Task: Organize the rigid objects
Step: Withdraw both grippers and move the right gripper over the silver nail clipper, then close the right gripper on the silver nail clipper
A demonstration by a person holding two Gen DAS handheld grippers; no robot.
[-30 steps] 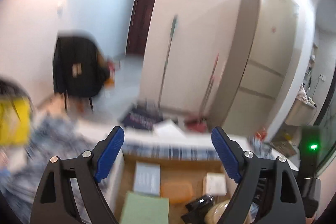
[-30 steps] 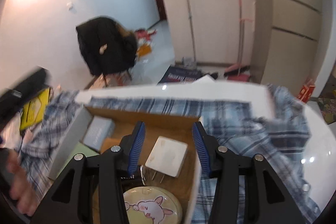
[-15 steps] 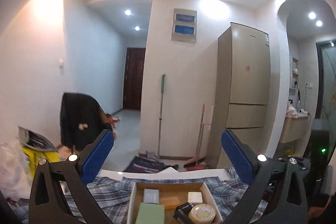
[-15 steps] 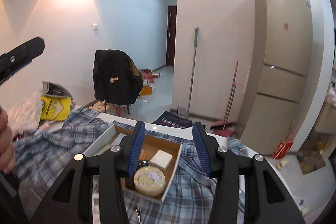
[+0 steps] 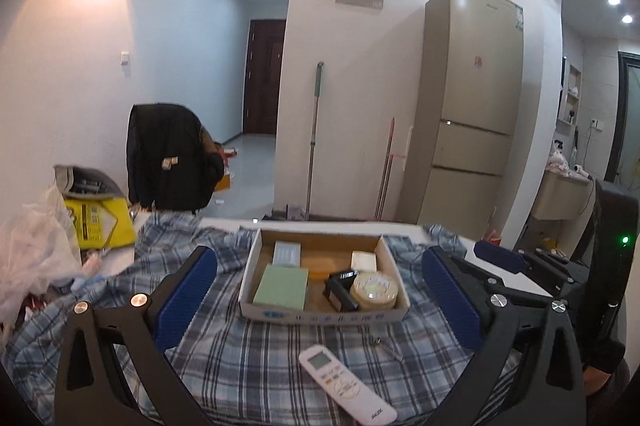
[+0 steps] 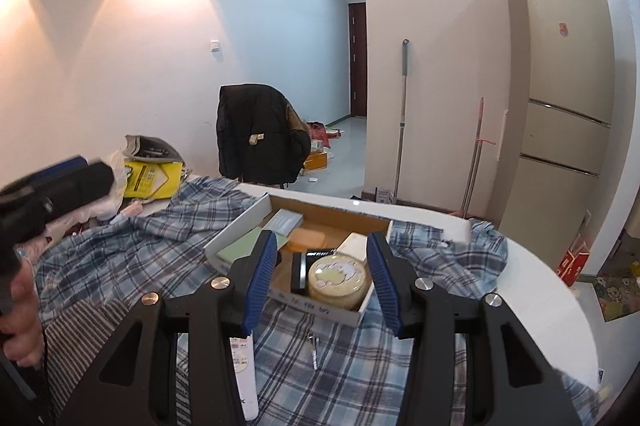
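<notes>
Both grippers have drawn back from the cardboard box [image 5: 324, 315], which a second ago filled the lower part of each wrist view and now sits well ahead of the fingertips. The left gripper [image 5: 320, 290] has spread its jaws to their widest; nothing lies between the blue pads [image 5: 186, 296]. The right gripper [image 6: 322, 276] holds its jaws part-way apart, unchanged, and no object is pressed by either pad: the box contents seen between them lie well beyond the tips.

Position of task items: the box rests on the plaid cloth [image 5: 248, 354], near the far edge of the table [image 6: 532, 290]. It contains a green flat box [image 5: 281, 285], a grey-blue box [image 5: 287, 252], an orange item [image 5: 316, 268], a white adapter [image 5: 364, 259], a black object [image 5: 340, 288] and a round tin [image 5: 374, 290]. A white remote control [image 5: 347, 384] lies on the cloth outside the box, toward the near edge.

Assessment: both grippers are free, and the retreat suggests that a placement is complete. The remote is the likely remaining item.

Visibility limits:
- A small metal item [image 6: 314, 346] on the cloth in front of the box cannot be identified.
- In the right wrist view the remote is largely covered by the gripper body.
- The near edge of the table is cut off in both views.
- Items at the left edge, among bags and a yellow package [image 5: 100, 222], are too cluttered to resolve.
</notes>
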